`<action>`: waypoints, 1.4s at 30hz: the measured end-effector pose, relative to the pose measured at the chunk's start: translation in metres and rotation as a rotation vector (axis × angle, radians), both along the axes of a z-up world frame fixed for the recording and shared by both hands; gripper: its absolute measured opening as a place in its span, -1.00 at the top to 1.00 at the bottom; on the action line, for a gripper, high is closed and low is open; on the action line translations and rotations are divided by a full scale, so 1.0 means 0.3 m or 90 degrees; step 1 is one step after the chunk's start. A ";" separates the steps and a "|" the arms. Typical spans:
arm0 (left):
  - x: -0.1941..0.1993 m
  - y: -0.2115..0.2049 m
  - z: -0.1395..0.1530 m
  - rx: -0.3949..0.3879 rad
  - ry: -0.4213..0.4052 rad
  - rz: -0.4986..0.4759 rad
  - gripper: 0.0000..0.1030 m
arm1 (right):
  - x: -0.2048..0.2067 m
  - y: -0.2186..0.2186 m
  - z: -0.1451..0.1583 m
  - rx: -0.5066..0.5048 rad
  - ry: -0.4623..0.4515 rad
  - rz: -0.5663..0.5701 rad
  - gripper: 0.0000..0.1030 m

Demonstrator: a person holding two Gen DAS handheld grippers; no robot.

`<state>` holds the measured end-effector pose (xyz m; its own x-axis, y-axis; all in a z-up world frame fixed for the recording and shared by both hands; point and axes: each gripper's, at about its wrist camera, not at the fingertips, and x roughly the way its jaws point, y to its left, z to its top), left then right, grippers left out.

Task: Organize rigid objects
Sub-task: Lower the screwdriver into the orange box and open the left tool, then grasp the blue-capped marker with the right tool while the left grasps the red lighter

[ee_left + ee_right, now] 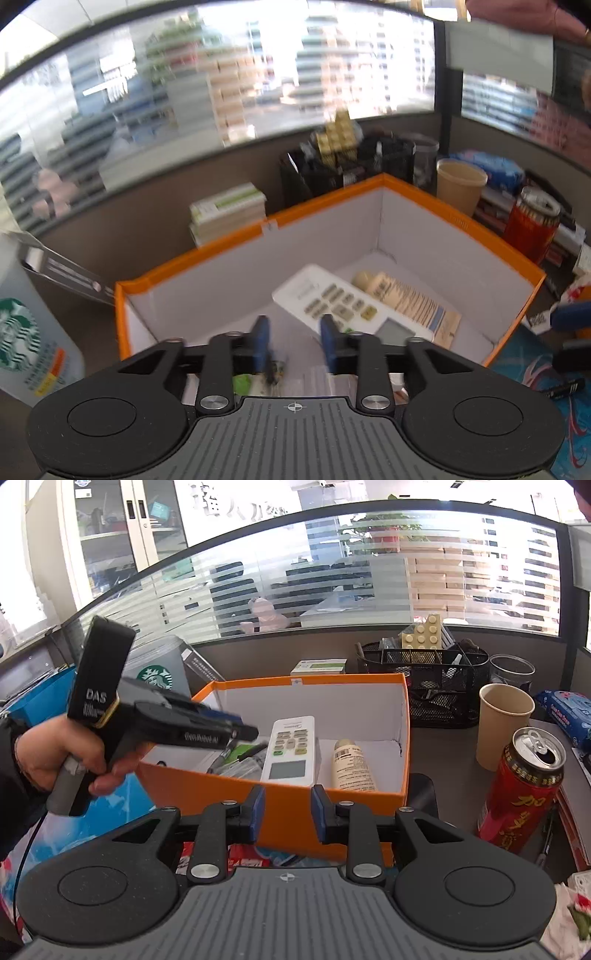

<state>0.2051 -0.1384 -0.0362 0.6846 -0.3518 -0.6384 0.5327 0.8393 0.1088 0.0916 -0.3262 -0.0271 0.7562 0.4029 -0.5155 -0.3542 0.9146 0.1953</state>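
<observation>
An orange box with white inner walls holds a white remote control and a cream bottle lying side by side. My left gripper hangs over the box's near part. It is open, and nothing sits between its blue pads; a dark pen lies blurred just below them. In the right wrist view a hand carries the left gripper over the left end of the box, beside the remote and bottle. My right gripper stands open and empty before the box's near wall.
A red drink can and a paper cup stand right of the box. A black mesh organizer sits behind it, a Starbucks container to the left, and stacked books behind. A black marker lies on the blue mat.
</observation>
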 end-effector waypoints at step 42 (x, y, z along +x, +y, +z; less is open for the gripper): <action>-0.315 -0.051 -0.284 0.037 0.025 -0.272 -0.13 | -0.022 0.021 -0.284 -0.174 0.109 -0.017 0.73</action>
<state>0.1107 -0.1536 -0.1213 0.4598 -0.5611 -0.6882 0.8356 0.5356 0.1216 0.0851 -0.3200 -0.1124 0.6574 0.2131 -0.7228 -0.3124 0.9500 -0.0040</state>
